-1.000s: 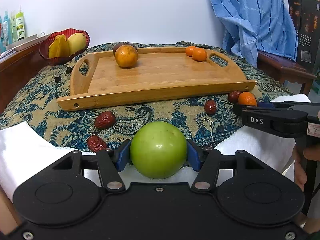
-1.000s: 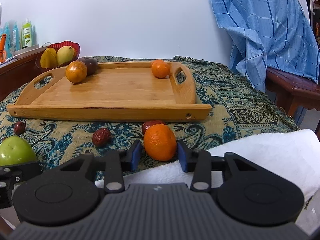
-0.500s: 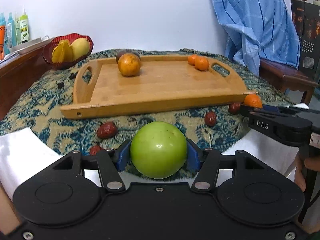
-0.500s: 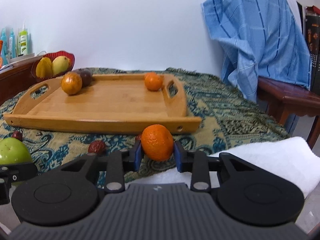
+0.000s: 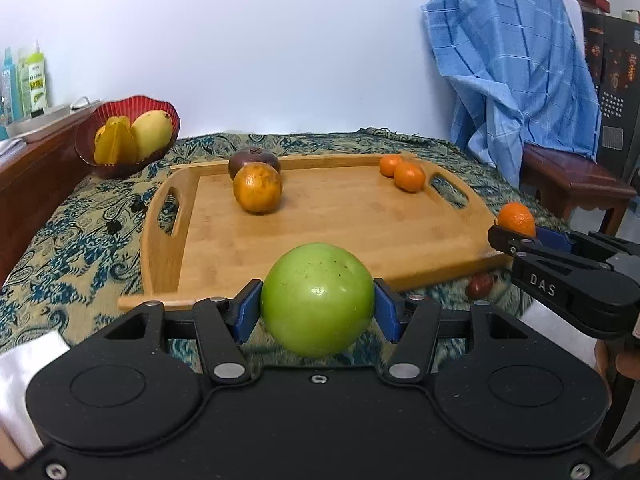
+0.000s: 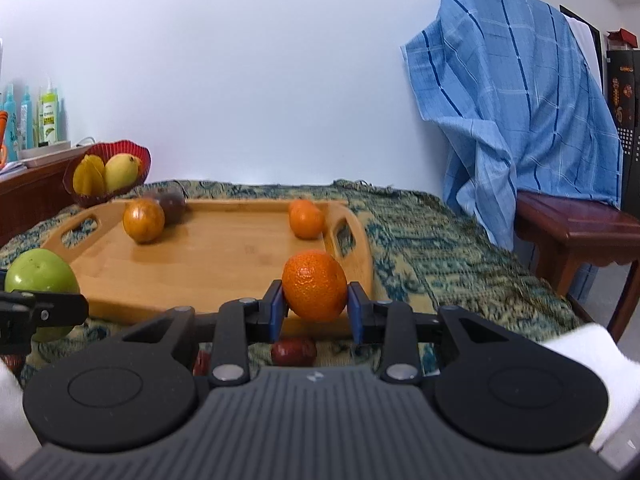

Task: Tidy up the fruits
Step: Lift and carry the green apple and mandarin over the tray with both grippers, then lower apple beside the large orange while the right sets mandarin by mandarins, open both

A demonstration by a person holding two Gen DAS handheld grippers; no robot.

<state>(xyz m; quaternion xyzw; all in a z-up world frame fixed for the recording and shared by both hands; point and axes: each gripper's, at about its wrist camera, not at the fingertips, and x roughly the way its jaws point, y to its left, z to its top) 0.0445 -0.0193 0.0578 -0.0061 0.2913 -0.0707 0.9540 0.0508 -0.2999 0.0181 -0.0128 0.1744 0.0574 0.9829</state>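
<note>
Two low fisheye views, one from behind each tool, face forward over the patterned bench toward the white wall, the left camera close beside the right, both sharing the wooden tray [image 5: 320, 216], red fruit basket [image 6: 138, 156] and blue cloth [image 6: 520, 120].

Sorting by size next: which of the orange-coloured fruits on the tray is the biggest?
The dull orange at the wooden tray's back left, in front of the dark purple fruit; the two bright tangerines at back right are smaller.

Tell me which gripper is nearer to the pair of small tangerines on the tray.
Right. The right gripper, holding a tangerine, is beside the tray's handle near the pair; the left gripper, holding the green fruit, is mid-front.
</note>
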